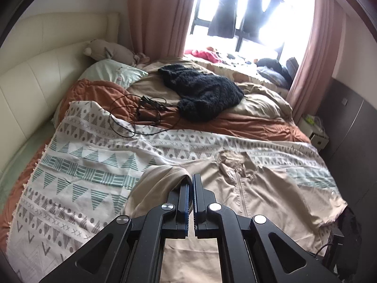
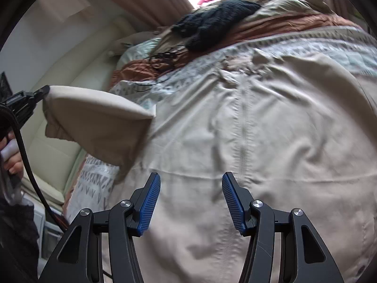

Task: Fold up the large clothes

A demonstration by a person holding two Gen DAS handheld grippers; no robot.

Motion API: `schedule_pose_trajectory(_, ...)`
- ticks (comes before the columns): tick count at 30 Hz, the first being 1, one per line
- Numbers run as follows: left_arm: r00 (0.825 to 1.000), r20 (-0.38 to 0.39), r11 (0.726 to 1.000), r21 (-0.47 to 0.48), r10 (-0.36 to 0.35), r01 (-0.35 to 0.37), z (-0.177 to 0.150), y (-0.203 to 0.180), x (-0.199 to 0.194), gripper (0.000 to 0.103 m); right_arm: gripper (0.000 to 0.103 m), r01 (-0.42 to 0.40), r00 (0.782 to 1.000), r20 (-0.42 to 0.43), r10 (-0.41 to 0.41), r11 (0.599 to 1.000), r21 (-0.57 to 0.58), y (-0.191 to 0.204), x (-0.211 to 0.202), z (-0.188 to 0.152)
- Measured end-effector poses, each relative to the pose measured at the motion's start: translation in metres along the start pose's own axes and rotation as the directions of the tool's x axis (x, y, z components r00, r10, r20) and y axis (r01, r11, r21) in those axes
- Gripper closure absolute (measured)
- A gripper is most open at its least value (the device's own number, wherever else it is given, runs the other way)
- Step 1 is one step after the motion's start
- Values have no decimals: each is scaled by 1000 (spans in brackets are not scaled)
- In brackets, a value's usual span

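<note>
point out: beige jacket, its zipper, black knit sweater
beige jacket [image 2: 294, 141]: right wrist view, front panel.
zipper [image 1: 240, 189]: left wrist view, mid-length.
black knit sweater [image 1: 202, 92]: left wrist view, middle of the heap.

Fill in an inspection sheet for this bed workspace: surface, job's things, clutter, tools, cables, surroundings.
Surface: bed covered by a patterned throw over an orange duvet.
Job's things: beige zip jacket spread front up on the throw; its sleeve is lifted off the bed.
Clutter: dark knitted garment, pale pillow, plush toy, heap of clothes by the window.
Tools: left tool shut on the sleeve; right tool open above the jacket, nothing between its pads.
Cables: black cord tangled on the bedding; another cable hangs from the left tool.
Surroundings: cream headboard, pink curtains, bright window.
</note>
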State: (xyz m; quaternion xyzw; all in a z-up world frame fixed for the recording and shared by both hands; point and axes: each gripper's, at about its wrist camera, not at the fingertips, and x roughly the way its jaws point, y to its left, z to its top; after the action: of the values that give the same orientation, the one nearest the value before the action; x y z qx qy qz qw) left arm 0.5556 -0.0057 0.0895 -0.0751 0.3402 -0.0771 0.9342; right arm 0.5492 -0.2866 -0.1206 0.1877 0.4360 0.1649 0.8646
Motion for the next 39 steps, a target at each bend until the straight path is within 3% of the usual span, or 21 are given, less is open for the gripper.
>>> schedule_pose_trajectory(3, 1000, -10, 1000, 10, -1, 1, -5, -26, 10, 101, 48, 62, 997, 42, -63, 998, 17, -20, -9, 5)
schedule_pose_trajectory(7, 999, -28, 1000, 0, -21, 21, -14, -51, 24, 101, 48, 23, 998, 57, -29, 994, 105, -48, -18, 10)
schedule_pose_trajectory(11, 987, -140, 997, -33, -76, 72, -40, -73, 52, 98, 48, 7, 998, 65, -16, 990, 144, -62, -22, 13)
schedule_pose_trajectory(12, 980, -174, 995, -46, -100, 94, -49, -76, 60, 92, 48, 1, 998, 66, -11, 988, 151, -63, -23, 13)
schedule_pose_trajectory(14, 960, -222, 984, -98, -169, 151, -67, -81, 72, 68, 48, -12, 998, 69, 1, 986, 165, -67, -24, 14)
schedule_pose_trajectory(15, 948, -239, 973, -144, -210, 179, -80, -80, 78, 46, 48, -16, 998, 70, 5, 986, 167, -69, -25, 13)
schedule_pose_trajectory(17, 944, -239, 964, -188, -229, 186, -100, -77, 82, 26, 48, -16, 997, 72, 4, 986, 167, -70, -27, 13)
schedule_pose_trajectory(21, 945, -233, 961, -207, -230, 183, -127, -68, 75, 24, 48, -1, 997, 73, -11, 987, 161, -70, -26, 13)
schedule_pose_trajectory(29, 966, -70, 920, -331, -248, 212, -156, -14, 23, 18, 48, 7, 996, 87, -12, 998, 56, -40, -18, 10)
schedule_pose_trajectory(33, 987, -35, 937, -322, -156, 137, -166, 17, 8, 17, 48, 13, 995, 95, -10, 1000, -26, -17, -15, 4)
schedule_pose_trajectory(36, 991, 0, 913, -391, -132, 122, -171, 49, 2, 17, 48, 11, 995, 103, -1, 995, -101, 6, -11, -2)
schedule_pose_trajectory(39, 997, 2, 910, -409, -75, 69, -180, 70, 2, 17, 48, 25, 996, 89, -12, 988, -153, 25, 2, -6)
